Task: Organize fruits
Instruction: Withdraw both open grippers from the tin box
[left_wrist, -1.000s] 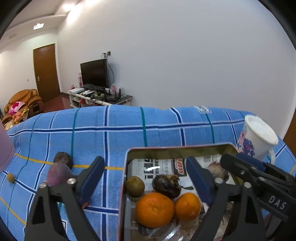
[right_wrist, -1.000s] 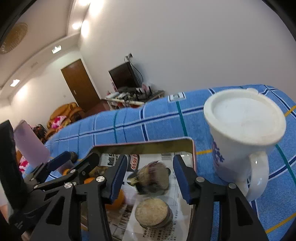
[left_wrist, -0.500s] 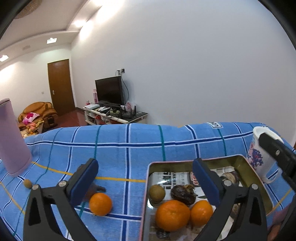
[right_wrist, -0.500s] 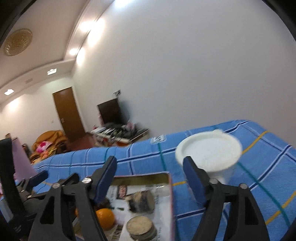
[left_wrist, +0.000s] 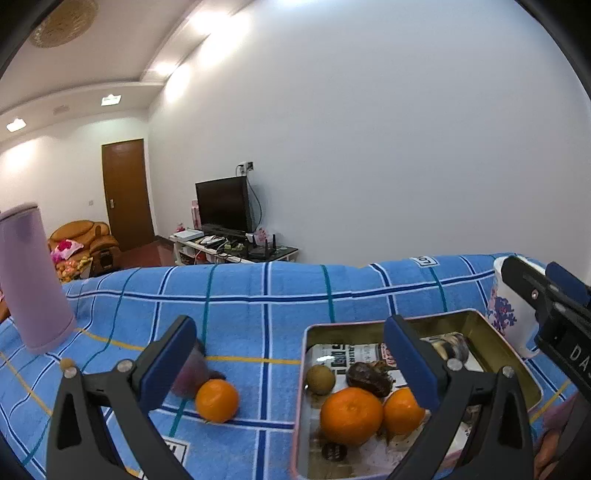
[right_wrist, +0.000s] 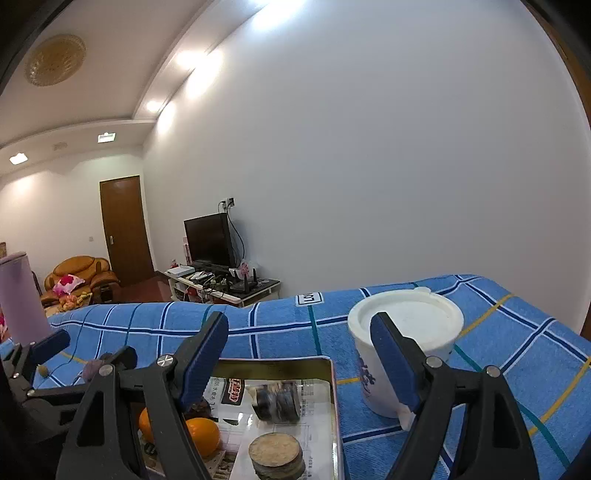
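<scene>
Both claws stand wide and hold nothing: the left claw (left_wrist: 291, 354) hovers over the blue checked cloth (left_wrist: 258, 295), where one orange (left_wrist: 217, 400) lies loose beside a dark purple fruit (left_wrist: 192, 373). To the right, the tin tray (left_wrist: 491, 332) holds two oranges (left_wrist: 351, 415) and darker fruits. Right claw (right_wrist: 299, 354) hangs over this tray, beside the white mug (right_wrist: 406, 332).

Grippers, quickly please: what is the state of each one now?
Left gripper: open, holding nothing.
Right gripper: open, holding nothing.
</scene>
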